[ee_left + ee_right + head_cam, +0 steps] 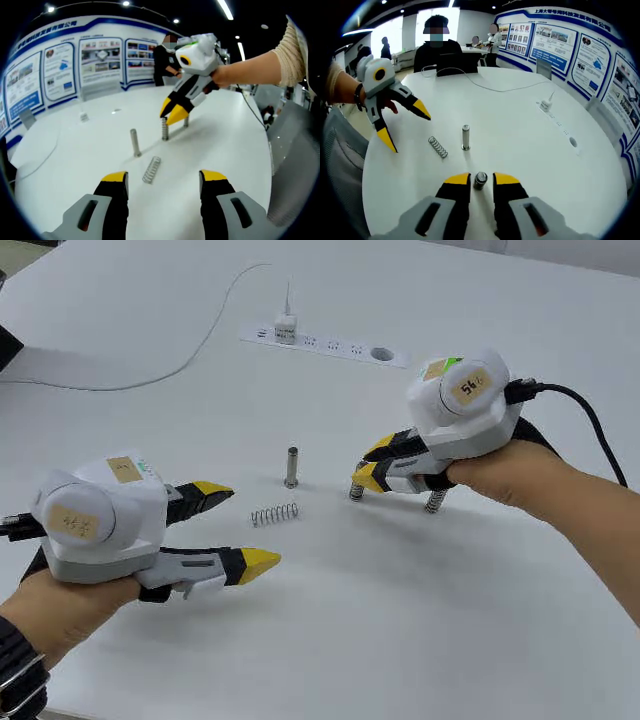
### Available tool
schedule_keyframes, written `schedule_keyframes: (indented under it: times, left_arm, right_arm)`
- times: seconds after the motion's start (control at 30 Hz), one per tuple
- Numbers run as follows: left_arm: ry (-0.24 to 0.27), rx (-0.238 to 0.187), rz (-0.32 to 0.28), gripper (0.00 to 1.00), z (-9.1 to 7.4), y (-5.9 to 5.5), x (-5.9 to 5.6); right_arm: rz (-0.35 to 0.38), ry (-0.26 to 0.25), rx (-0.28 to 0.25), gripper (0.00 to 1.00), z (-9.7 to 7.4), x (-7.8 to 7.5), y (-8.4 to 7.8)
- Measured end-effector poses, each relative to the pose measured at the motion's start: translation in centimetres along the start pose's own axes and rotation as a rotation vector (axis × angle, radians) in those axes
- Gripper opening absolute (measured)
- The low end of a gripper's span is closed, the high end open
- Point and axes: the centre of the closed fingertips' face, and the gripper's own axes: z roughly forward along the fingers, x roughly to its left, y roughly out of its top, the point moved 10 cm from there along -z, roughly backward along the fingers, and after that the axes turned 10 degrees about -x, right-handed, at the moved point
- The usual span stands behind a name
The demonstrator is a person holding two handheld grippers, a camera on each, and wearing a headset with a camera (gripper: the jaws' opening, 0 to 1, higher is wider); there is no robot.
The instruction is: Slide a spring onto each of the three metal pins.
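Observation:
A loose spring (275, 514) (151, 169) (438, 147) lies flat on the white table beside a bare upright metal pin (291, 467) (134, 142) (465, 137). My left gripper (240, 525) (165, 176) (409, 131) is open wide just short of that spring and holds nothing. To the right, two more pins each wear a spring (356, 492) (435, 502) (164, 130) (186, 121). My right gripper (368, 466) (171, 114) (481, 179) sits at the top of the nearer sprung pin (480, 180), jaws a little apart on either side of it with small gaps showing.
At the table's far side there is a white power strip (325, 344) with a plugged-in adapter (286, 328) (546, 105) and a thin cable. A person sits behind a laptop (455, 64) across the table. Display boards line the walls.

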Motion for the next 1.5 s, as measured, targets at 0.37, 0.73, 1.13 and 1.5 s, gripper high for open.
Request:
schedule_keyframes:
  times: [0.37, 0.73, 1.13, 1.5]
  left_arm:
    - [-0.004, 0.003, 0.007, 0.58, 0.0, 0.3, -0.1]
    - [0.0, 0.006, 0.009, 0.57, -0.1, 0.3, -0.1]
    - [0.009, 0.008, 0.005, 0.57, -0.3, 0.1, 0.2]
    - [0.021, 0.02, 0.001, 0.57, -0.6, -0.1, 0.4]
  right_arm:
    - [-0.065, 0.041, -0.06, 0.19, 0.1, 0.8, 2.0]
    - [-0.109, 0.146, -0.043, 0.19, 1.7, 2.7, 2.4]
    - [-0.171, 0.239, 0.002, 0.17, 4.4, 4.5, 1.9]
    - [-0.207, 0.284, 0.044, 0.16, 6.6, 4.6, 1.6]
